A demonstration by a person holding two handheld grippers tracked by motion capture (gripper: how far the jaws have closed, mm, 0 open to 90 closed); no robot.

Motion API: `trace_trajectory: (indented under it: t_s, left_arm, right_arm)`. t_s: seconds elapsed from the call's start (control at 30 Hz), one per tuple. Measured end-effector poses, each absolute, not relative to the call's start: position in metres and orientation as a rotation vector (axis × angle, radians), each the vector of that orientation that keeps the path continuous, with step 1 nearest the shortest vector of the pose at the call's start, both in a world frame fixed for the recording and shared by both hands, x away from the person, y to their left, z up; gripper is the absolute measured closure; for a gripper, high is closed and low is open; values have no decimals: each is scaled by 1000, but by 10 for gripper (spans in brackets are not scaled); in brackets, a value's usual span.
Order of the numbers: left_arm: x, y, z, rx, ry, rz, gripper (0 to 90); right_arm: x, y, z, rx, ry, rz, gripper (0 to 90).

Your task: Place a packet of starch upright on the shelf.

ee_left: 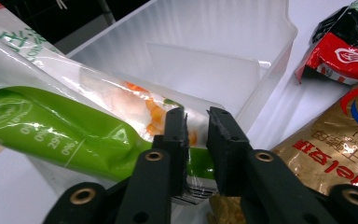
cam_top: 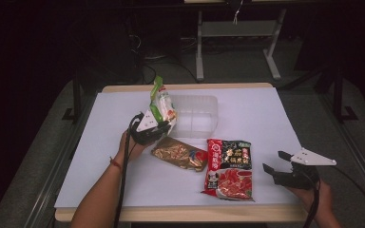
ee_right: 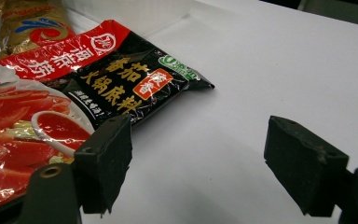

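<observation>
Left gripper (cam_top: 158, 127) is pinching the green-and-clear packet (cam_top: 162, 103) by its lower edge, holding it upright against the near-left corner of the clear plastic bin (cam_top: 197, 116), toward the table's (cam_top: 266, 114) far edge. Right gripper (cam_top: 276, 167) is hovering spread wide near the table's near-right corner, just beside the red-and-black packet (cam_top: 229, 168).

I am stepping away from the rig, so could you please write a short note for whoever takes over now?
Left claw: shut on the green-and-clear plastic food pouch, held over the clear plastic bin.
Right claw: open, holding nothing, beside the red-and-black sauce packet.
Done: nothing lies in the bin yet.
Left: drop the pouch in; the gold foil packet and the sauce packet lie on the white table.
</observation>
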State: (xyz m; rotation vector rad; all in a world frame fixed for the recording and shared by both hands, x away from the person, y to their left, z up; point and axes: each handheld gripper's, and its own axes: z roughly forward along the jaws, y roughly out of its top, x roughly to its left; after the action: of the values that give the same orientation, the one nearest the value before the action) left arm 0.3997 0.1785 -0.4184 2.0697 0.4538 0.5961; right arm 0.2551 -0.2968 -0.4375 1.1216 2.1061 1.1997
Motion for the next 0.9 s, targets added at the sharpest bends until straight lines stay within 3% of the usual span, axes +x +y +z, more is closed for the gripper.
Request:
trace_trajectory:
  t_s: [0.27, 0.37, 0.53, 0.87, 0.9]
  left_arm:
    - [412, 175, -419, 2111, 473, 586, 890]
    - [418, 168, -424, 2239, 453, 659, 893]
    - [426, 169, -436, 2204, 505, 600, 894]
    - [411, 183, -417, 2074, 520, 546, 777]
    - [406, 185, -412, 2060, 521, 533, 706]
  right_arm:
    - [252, -299, -439, 1138, 2105, 1187, 226]
    - [252, -299, -441, 1140, 2109, 1178, 226]
    - [250, -299, -440, 1137, 2104, 1171, 227]
    - [247, -301, -439, 1134, 2095, 1180, 227]
    - [246, -301, -438, 1137, 2091, 1181, 227]
